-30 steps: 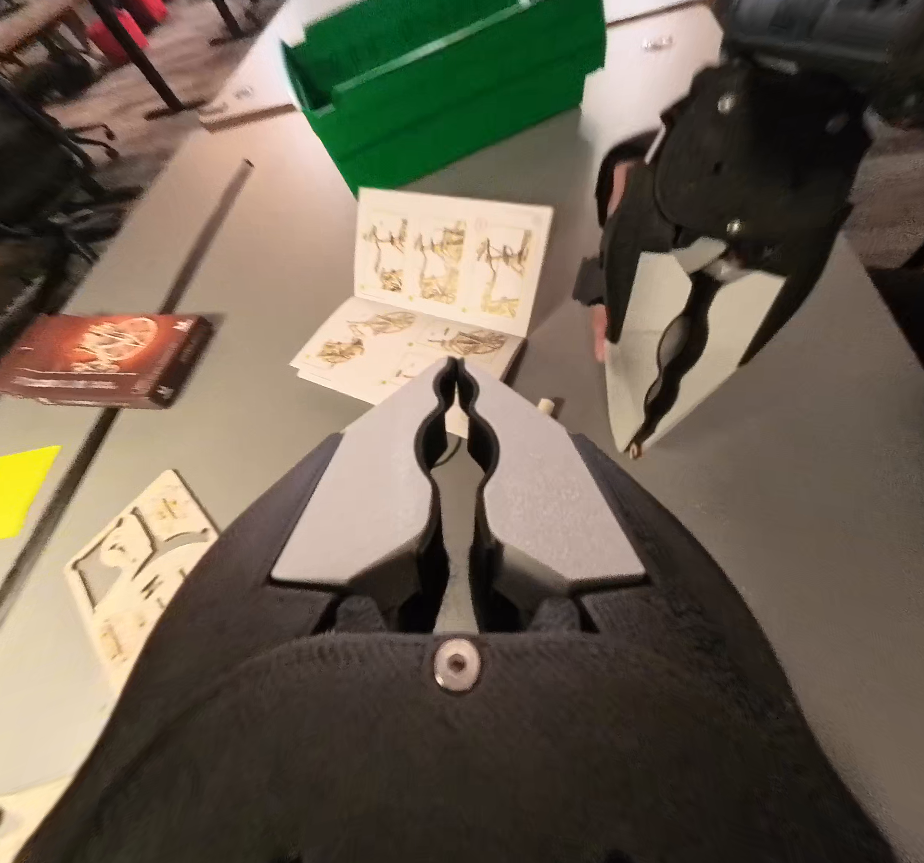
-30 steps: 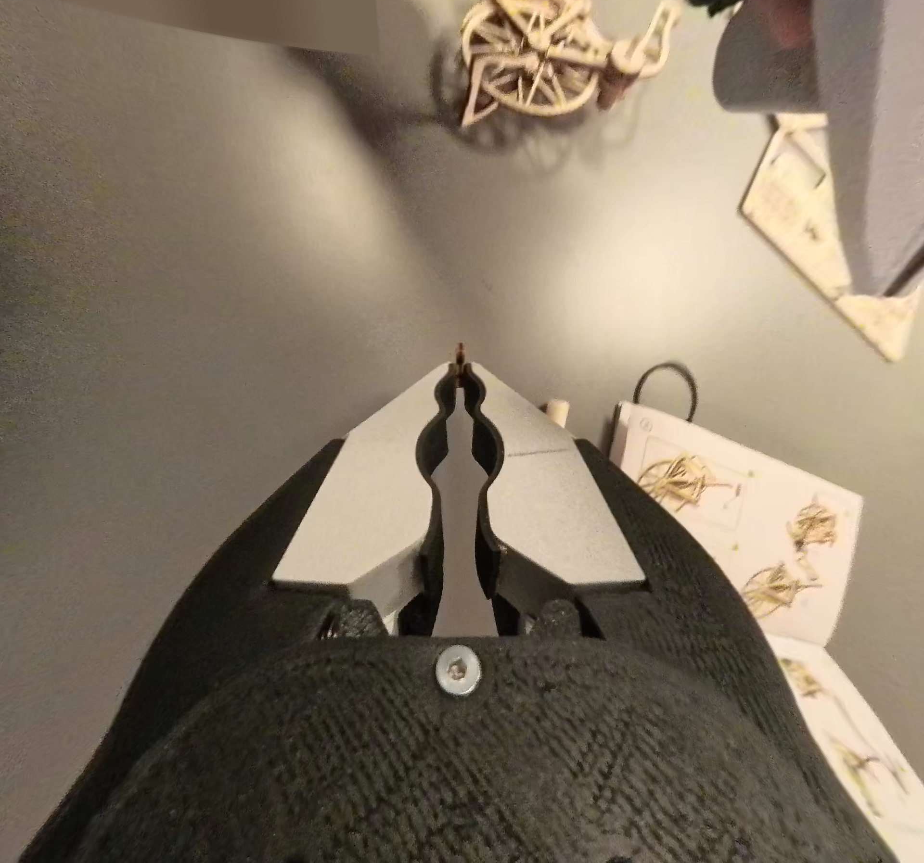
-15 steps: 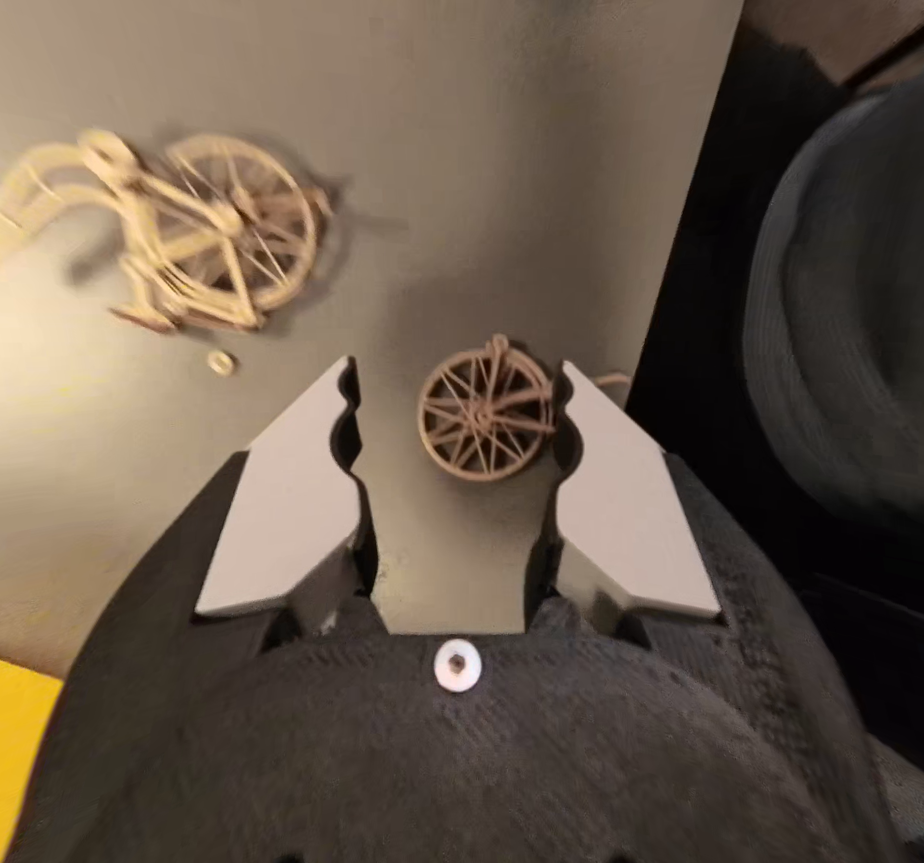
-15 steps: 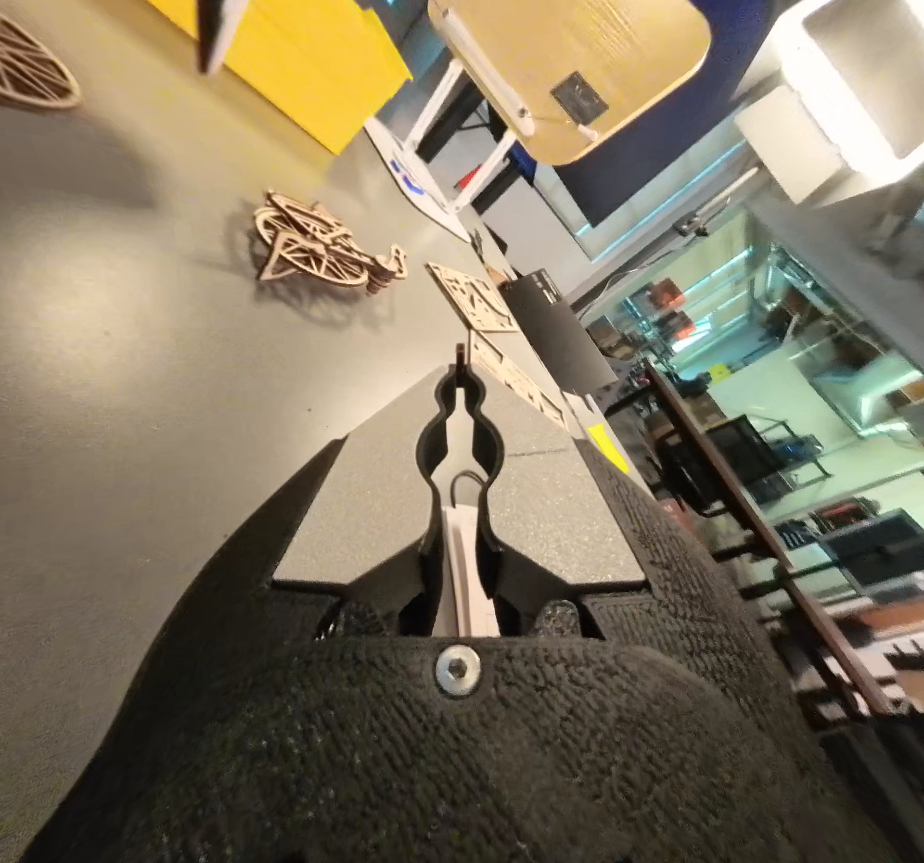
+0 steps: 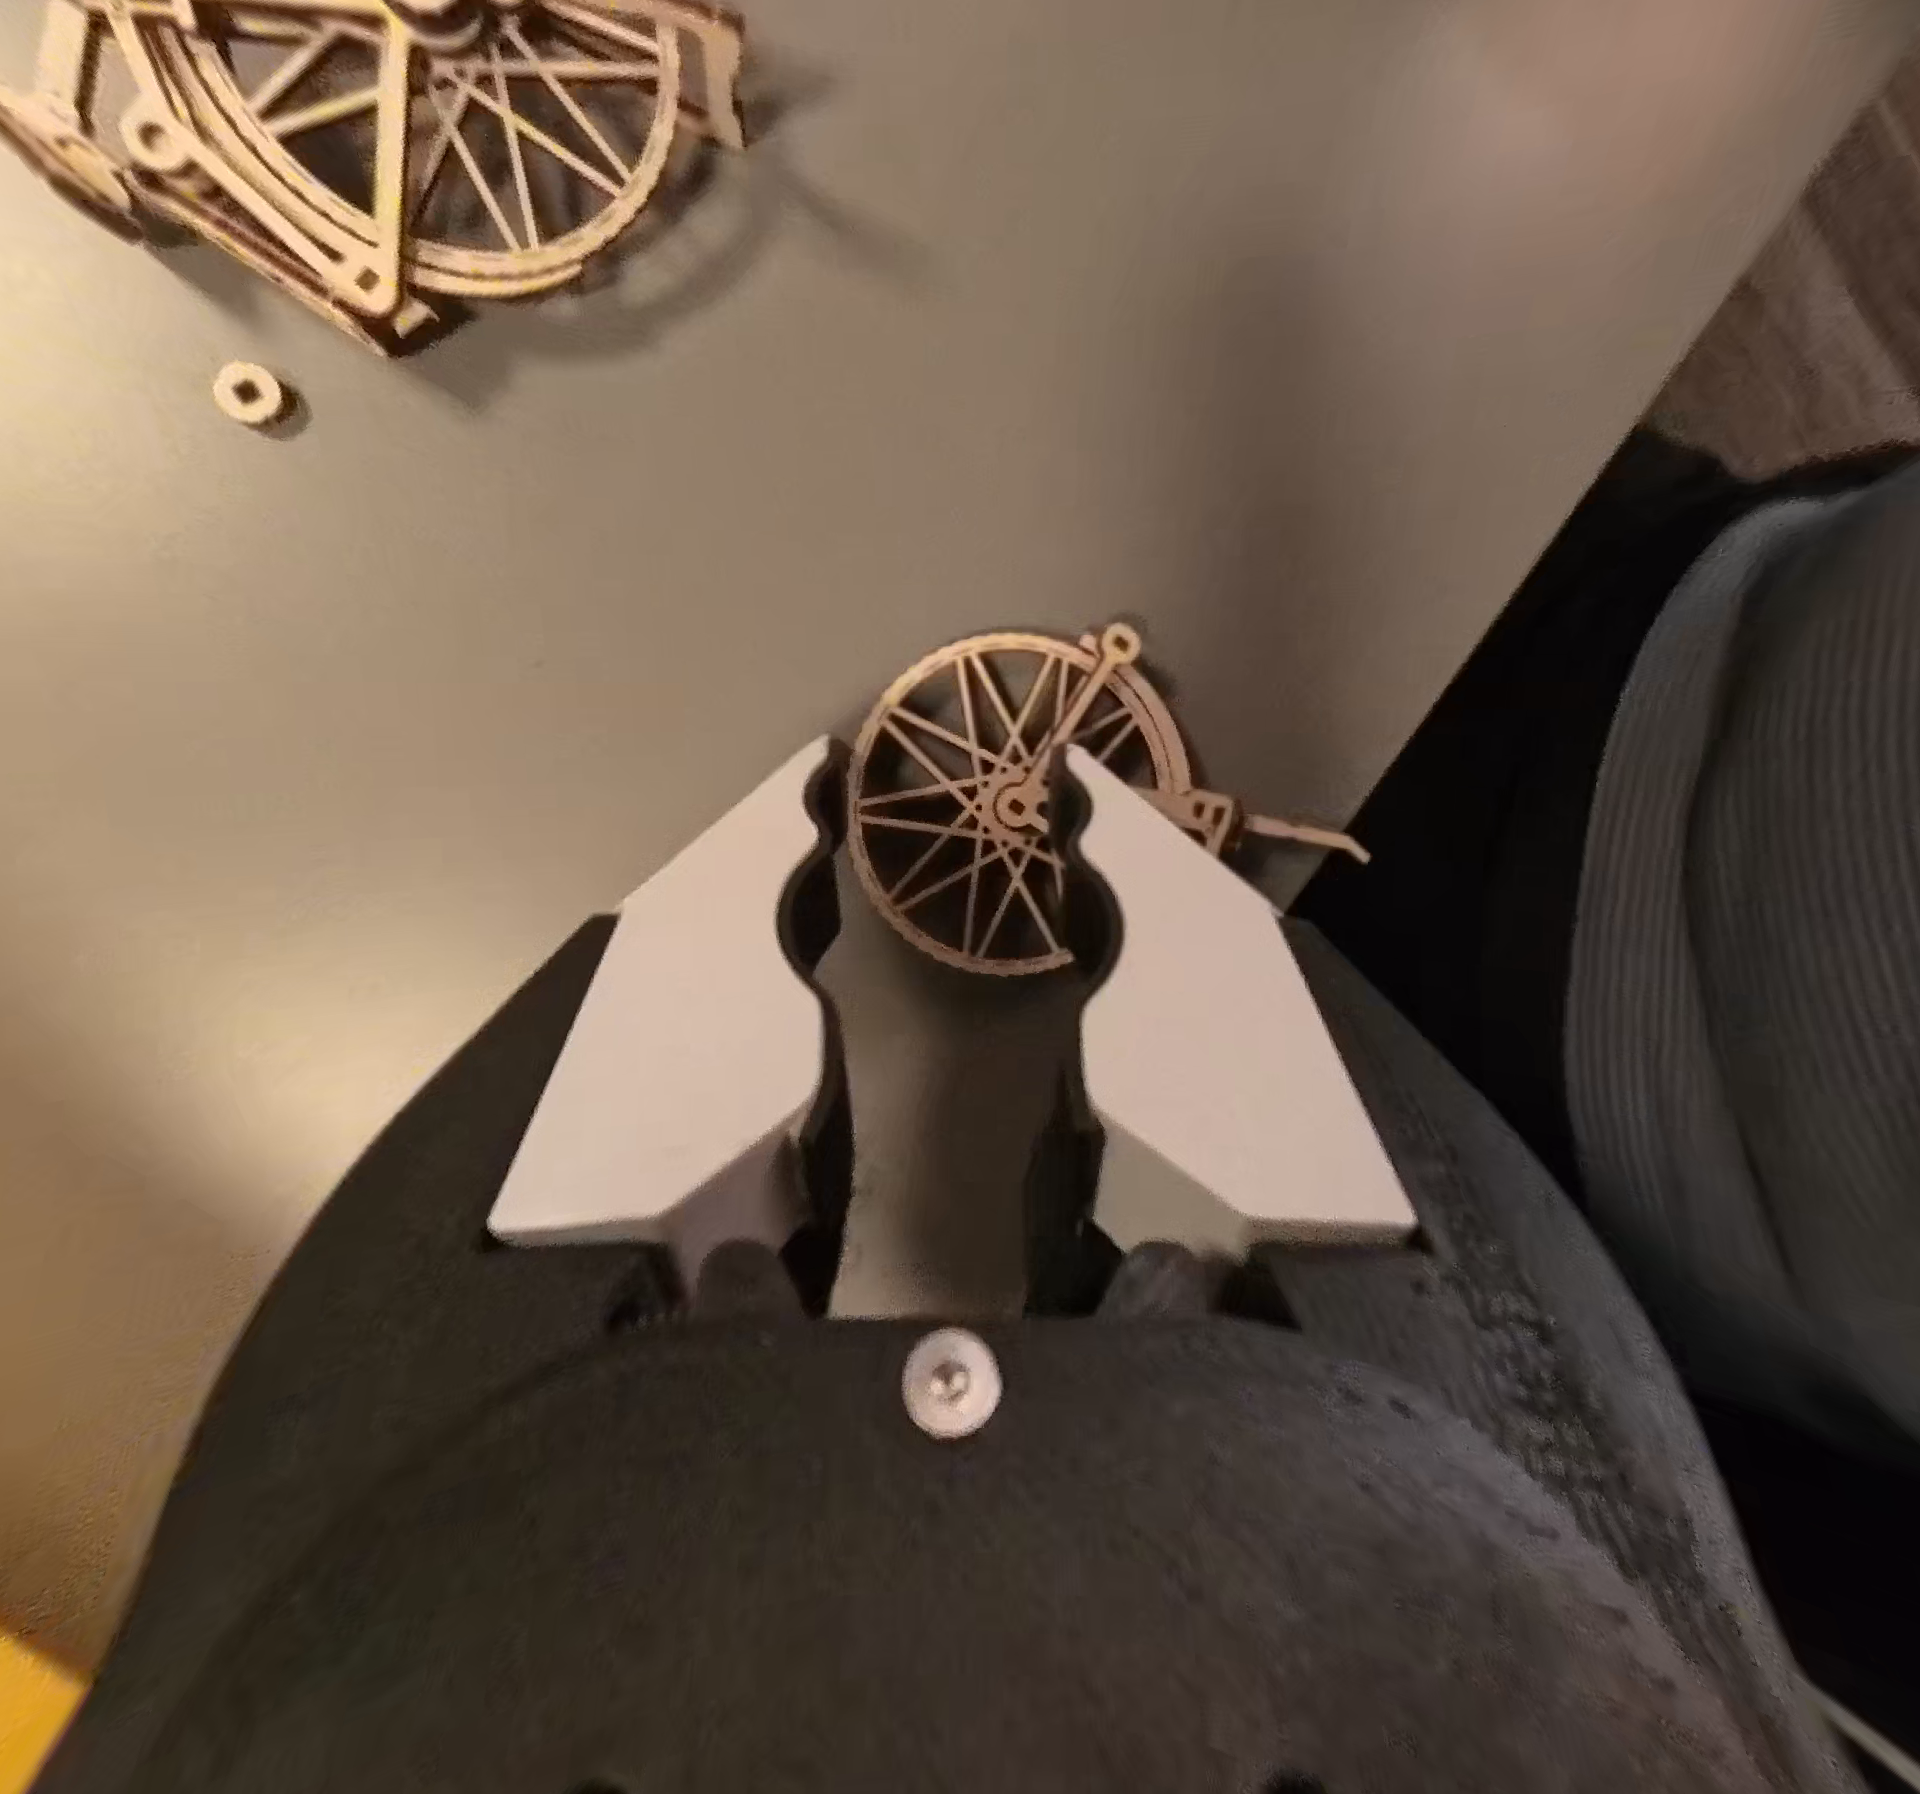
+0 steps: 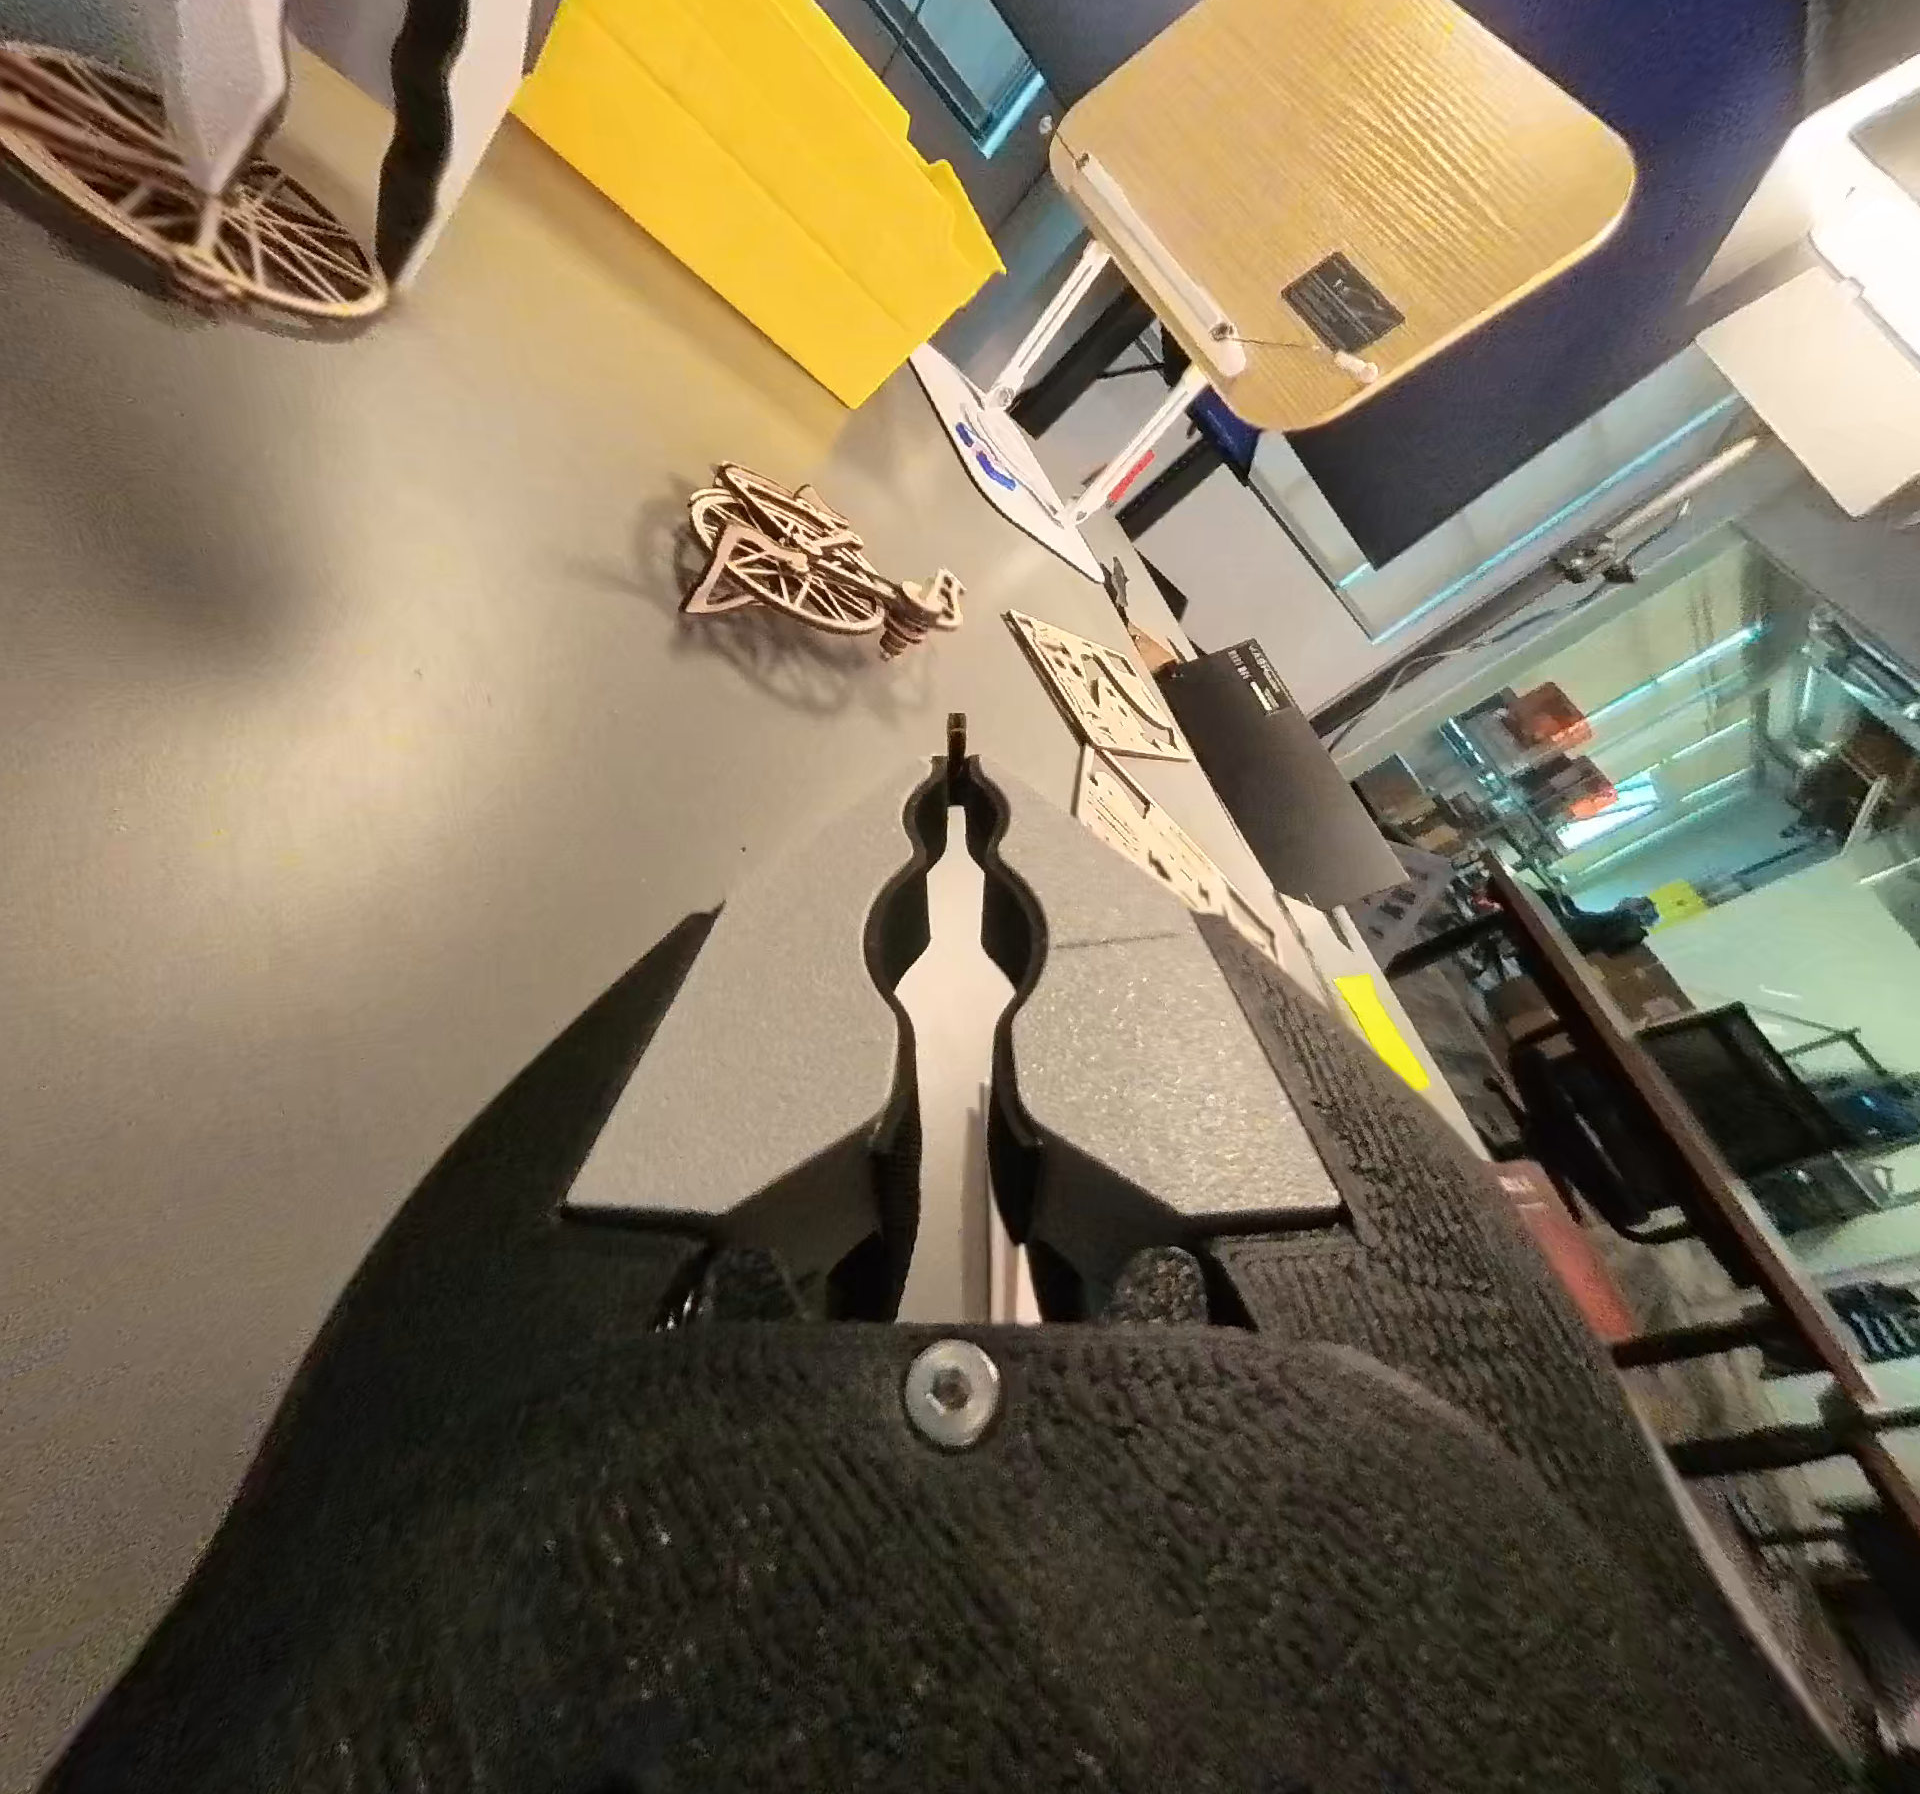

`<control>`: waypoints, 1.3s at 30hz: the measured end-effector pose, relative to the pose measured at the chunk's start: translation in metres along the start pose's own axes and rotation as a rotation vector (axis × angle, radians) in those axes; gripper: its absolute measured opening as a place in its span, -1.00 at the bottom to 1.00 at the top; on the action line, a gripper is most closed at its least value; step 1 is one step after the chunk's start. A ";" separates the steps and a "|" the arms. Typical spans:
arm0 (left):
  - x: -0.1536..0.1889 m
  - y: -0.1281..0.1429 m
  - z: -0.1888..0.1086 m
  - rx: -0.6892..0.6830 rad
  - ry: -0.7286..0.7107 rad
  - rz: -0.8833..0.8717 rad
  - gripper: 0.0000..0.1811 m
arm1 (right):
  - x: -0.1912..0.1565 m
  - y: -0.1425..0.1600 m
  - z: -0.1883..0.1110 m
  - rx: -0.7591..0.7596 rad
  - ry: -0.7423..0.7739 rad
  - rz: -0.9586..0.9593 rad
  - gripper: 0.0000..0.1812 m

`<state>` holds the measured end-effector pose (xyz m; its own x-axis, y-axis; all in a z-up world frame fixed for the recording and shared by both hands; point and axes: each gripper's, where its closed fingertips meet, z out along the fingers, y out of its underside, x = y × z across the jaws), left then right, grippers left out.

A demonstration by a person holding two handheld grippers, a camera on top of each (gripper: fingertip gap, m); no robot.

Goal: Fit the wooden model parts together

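A small wooden spoked wheel with a fork arm (image 5: 956, 840) lies flat on the grey table near its right edge. My left gripper (image 5: 948, 768) is open and low over it; the left fingertip is at the rim and the right finger covers the hub side. The right wrist view shows this gripper (image 6: 301, 217) down on the wheel (image 6: 291, 238). My right gripper (image 6: 956, 773) is shut on a thin dark wooden piece (image 6: 956, 734) that sticks out of its tips above the table. The part-built wooden bicycle model (image 5: 395, 82) lies further off and also shows in the right wrist view (image 6: 800, 570).
A loose wooden washer (image 5: 249, 390) lies next to the model. A yellow bin (image 6: 748, 175) stands behind the wheel. Wooden part sheets (image 6: 1101, 695) and a black box (image 6: 1278, 788) lie along the table. A person's grey ribbed clothing (image 5: 1766, 913) is past the table edge (image 5: 1558, 518). The gap from one gripper's tips to the other's is roughly 20 centimeters.
My left gripper swung from the booklet to the small wheel, opened, then came lower and narrowed around it. My right gripper turned sideways, still shut on the thin piece.
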<state>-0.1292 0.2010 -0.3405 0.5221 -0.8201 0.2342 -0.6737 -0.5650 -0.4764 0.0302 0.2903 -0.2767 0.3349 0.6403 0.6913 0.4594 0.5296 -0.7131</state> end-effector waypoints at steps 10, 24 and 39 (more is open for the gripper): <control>-0.038 -0.084 0.033 0.285 -0.330 -0.259 -0.60 | 0.021 0.013 -0.021 0.025 0.021 0.042 -1.00; 0.037 -0.093 0.042 0.359 0.102 -0.204 -0.46 | 0.014 0.012 -0.022 0.021 -0.007 0.013 -1.00; 0.079 -0.193 0.035 0.729 0.036 -0.016 -0.85 | -0.002 -0.010 -0.028 0.062 0.068 -0.361 -1.00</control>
<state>0.0604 0.2488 -0.2600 0.5025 -0.8221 0.2676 -0.1405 -0.3830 -0.9130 0.0479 0.2684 -0.2677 0.2156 0.3689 0.9041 0.5078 0.7485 -0.4265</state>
